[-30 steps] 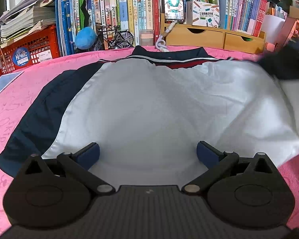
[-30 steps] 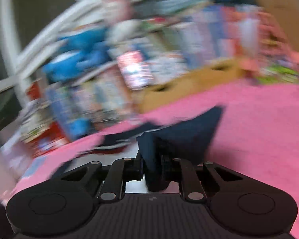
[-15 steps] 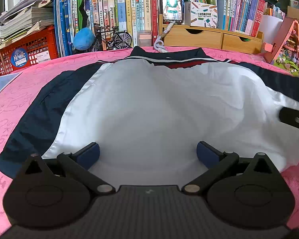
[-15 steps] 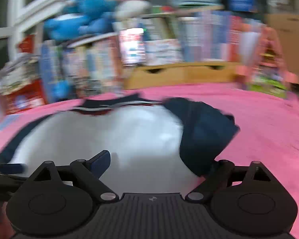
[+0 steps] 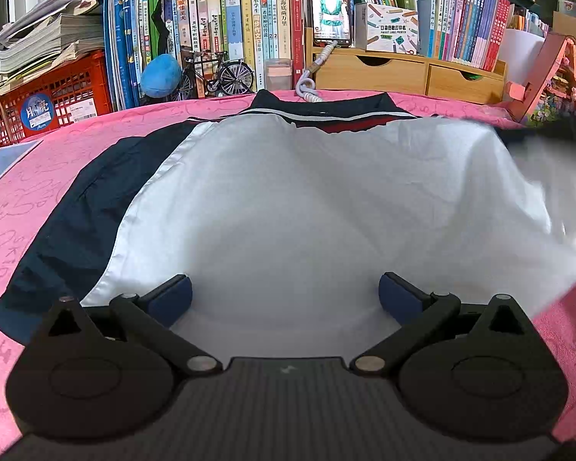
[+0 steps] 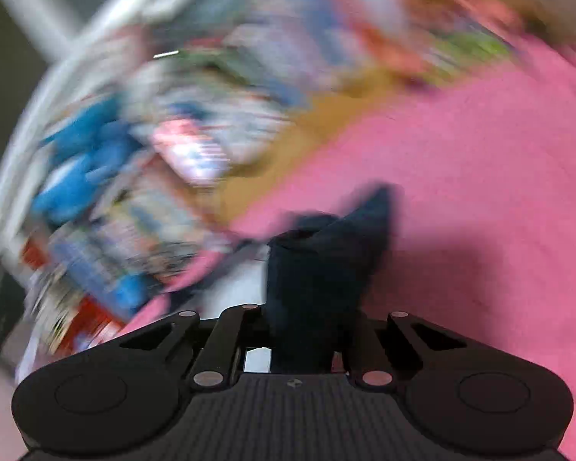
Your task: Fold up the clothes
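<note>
A white shirt [image 5: 307, 199] with navy sleeves and a navy collar lies spread flat on the pink cloth [image 5: 38, 176] that covers the bench, its collar toward the far edge, where books [image 5: 219, 23] stand in a row beside a red crate [image 5: 50, 96] and a wooden drawer box [image 5: 403, 73]. A phone [image 5: 331, 7] leans upright on that box, and a small model bicycle [image 5: 215, 75] stands in front of the books.

The left gripper [image 5: 286, 296] hangs over the near hem of the shirt with its 2 jaws wide apart and nothing between them; the blue pads [image 5: 171, 297] sit just above the white fabric.

The right gripper [image 6: 307, 330] is at the right side of the shirt. Its jaws are closing, drawn almost together, and a bunch of the navy sleeve [image 6: 326, 253] stands up between them, pinched. That view is badly smeared, so the background shows only as streaks of colour above the pink cloth [image 6: 480, 192].
</note>
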Available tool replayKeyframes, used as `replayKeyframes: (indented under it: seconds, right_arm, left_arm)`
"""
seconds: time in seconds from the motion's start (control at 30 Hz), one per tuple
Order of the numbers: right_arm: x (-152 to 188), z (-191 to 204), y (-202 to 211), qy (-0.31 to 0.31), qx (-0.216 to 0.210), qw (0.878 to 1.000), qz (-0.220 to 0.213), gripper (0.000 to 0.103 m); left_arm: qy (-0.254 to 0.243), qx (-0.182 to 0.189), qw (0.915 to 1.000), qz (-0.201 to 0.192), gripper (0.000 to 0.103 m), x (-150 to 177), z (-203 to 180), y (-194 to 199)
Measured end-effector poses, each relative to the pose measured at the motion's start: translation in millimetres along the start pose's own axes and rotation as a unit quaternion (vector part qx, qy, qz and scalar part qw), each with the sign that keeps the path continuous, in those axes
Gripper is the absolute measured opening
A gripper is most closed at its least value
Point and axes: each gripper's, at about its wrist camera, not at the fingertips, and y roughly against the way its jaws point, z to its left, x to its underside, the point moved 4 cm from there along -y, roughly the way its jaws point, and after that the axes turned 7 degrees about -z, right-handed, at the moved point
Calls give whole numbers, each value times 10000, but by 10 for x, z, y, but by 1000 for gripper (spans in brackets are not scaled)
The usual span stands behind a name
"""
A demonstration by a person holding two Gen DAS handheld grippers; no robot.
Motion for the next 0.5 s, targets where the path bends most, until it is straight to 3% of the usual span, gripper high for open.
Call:
replayKeyframes:
  seconds: [0.07,0.13,0.27,0.33,0.37,0.4,0.43,0.5]
  right_arm:
    - [41,461,-87,718,-799,9940,197,14]
    - [196,832,-215,1037,-1519,9806,672,15]
    - [539,1007,-528,834,-2044,9613,1650,17]
    - [675,928,-670,590,-2030,9555,2055,31]
    - [717,890,-697,503,-2035,9537,2156,46]
    - [741,857,-694,438,-2052,9530,2184,59]
    - [766,823,-691,372,-2068,9523,2212,64]
    - [711,778,-588,218,-2243,9524,2052,85]
  left_arm:
    - [1,1,10000,-3,103,2,-3,-1]
    - [3,2,10000,-6,103,7,-9,-1]
    - [8,9,10000,-13,103,12,-25,4]
    - [9,9,10000,-16,103,11,-29,6]
    - [9,9,10000,-17,103,10,-30,7]
    - [7,11,10000,-18,103,10,-31,7]
    - [8,11,10000,-19,103,10,-33,8]
    - [8,11,10000,-20,103,7,-37,7]
